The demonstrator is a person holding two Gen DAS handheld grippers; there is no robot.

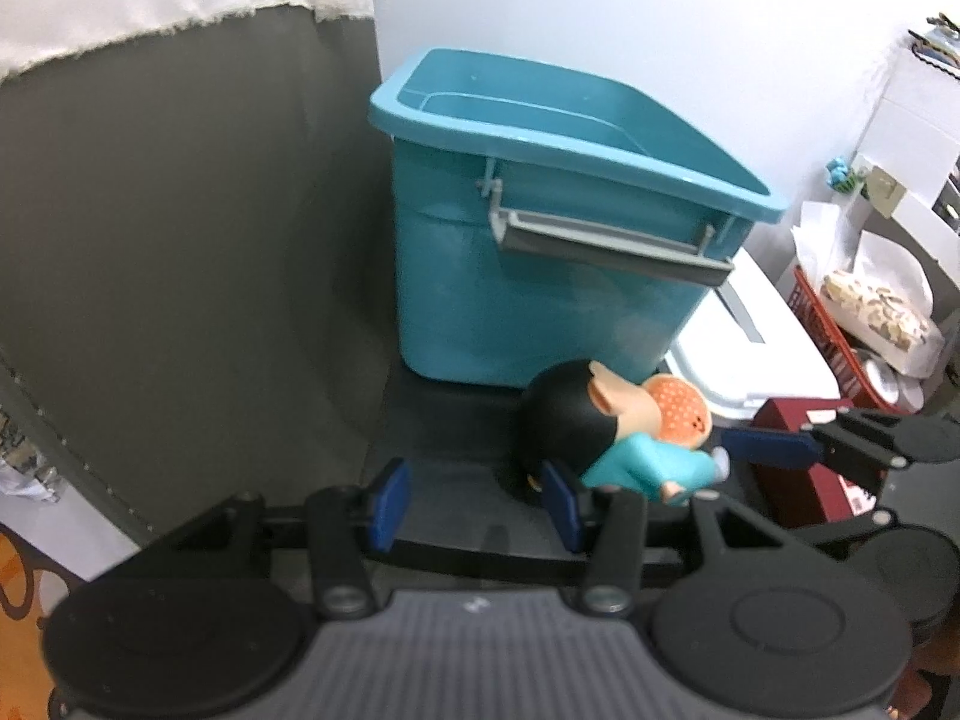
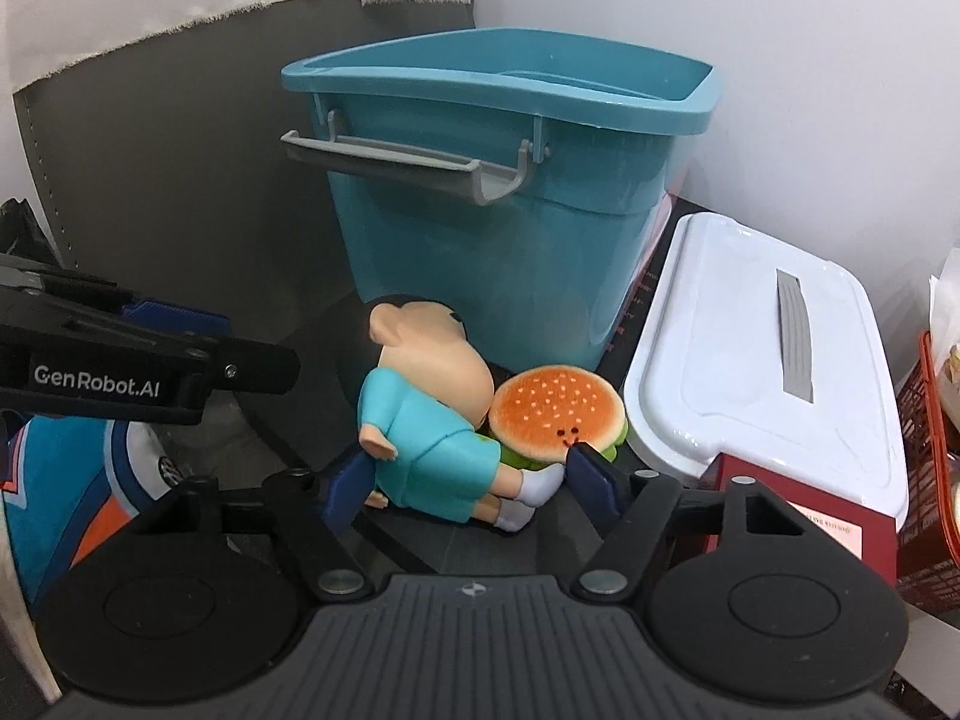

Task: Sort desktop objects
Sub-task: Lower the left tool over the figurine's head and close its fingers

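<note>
The teal bin stands upright on the dark table, its back corner set into the angle where a grey panel meets the pale wall, and its grey handle folded down on the front face. Just in front of the bin's foot lies the figurine in a blue shirt, on its side with its black-haired head close to the bin wall and its socked feet pointing away from it. A small burger toy rests against the figurine, also in front of the bin. The right tool is released but set around the figurine: one pad lies at the arm, the other at the feet and the burger's edge, with no clear squeeze visible. The left tool hangs in front of the bin, jaws apart and empty, its nearer pad just beside the figurine's head. To the bin's left front the table is bare up to the grey panel, which is the widest free space. Beside the bin on its other side, a white lidded box sits close by, with a dark red box against the white box's near edge and a red basket beyond.
</note>
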